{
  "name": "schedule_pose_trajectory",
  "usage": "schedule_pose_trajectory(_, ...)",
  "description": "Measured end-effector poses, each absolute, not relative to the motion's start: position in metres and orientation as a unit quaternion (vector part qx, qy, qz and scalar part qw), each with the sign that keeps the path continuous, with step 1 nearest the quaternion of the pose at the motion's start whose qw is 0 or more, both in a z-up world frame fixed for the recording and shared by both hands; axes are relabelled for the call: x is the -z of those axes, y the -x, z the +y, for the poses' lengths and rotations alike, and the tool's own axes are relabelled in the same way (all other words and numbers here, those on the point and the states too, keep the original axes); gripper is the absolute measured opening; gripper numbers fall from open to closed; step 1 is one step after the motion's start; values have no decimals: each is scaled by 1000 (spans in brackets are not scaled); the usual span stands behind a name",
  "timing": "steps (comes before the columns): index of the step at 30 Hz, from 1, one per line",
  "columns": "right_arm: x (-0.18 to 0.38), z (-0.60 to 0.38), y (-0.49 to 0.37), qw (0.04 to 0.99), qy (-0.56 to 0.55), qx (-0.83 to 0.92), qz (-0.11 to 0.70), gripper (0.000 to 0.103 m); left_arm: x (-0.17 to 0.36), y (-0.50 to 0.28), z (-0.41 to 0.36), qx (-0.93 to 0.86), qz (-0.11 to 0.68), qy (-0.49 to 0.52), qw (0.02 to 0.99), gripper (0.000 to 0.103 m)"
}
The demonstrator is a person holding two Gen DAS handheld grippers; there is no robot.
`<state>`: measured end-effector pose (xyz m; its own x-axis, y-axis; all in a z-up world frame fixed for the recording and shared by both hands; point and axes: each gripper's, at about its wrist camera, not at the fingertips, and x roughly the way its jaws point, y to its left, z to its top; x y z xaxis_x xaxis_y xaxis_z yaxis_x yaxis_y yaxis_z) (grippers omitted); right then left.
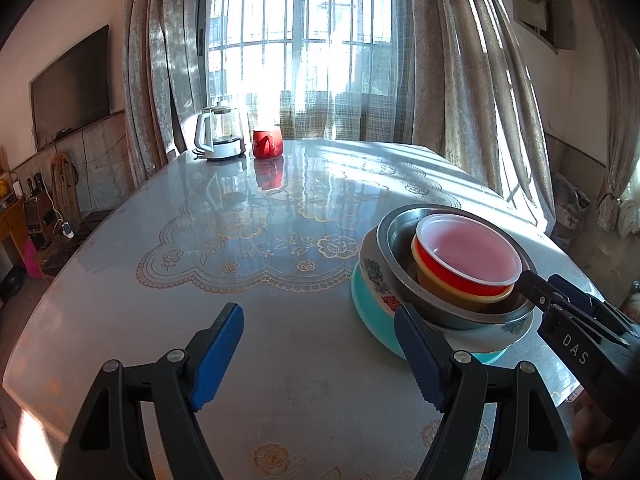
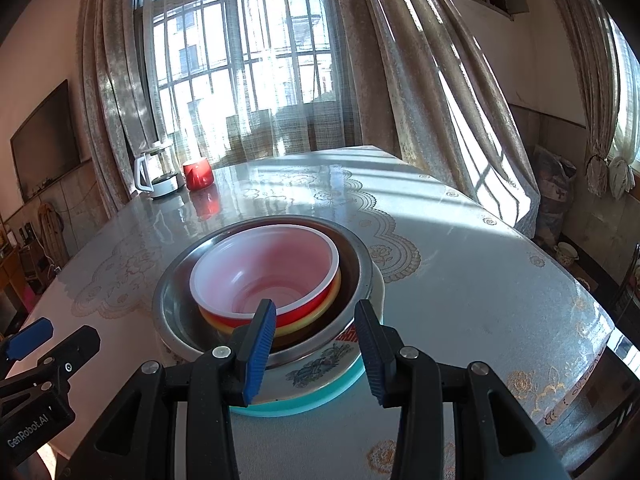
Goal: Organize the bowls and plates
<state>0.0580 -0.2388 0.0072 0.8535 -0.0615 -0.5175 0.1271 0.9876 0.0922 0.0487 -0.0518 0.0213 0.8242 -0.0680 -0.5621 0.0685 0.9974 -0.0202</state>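
Left tongs (image 1: 320, 354) spread wide over shiny flowery table (image 1: 248, 248). Right tongs (image 2: 316, 350) partly spread, pinching nothing, just before bowl stack (image 2: 264, 280). Kettle (image 1: 219, 136), red mug (image 1: 267, 143) far ahead by window curtains (image 1: 460, 80).

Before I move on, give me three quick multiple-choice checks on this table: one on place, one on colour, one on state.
1. Where is the red-sided bowl?
A. Beside the kettle
B. Top of the stack, inside the metal bowl
C. Alone on the table

2. What colour is the bottom plate?
A. Teal
B. Black
C. Orange

3. How does the left hand-held gripper stand?
A. Shut on a plate
B. Open, empty
C. Shut on the mug

Answers: B, it nests uppermost in the stack; A, a teal rim shows under the floral plate; B, only table shows between its fingers.
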Motion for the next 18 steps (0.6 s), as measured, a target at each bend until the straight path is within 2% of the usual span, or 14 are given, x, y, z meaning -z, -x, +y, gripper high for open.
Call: schedule_pose_trajectory(18, -7, -238, -58, 961, -64, 47, 265, 41, -23, -47, -54, 42, 294, -2, 955, 78)
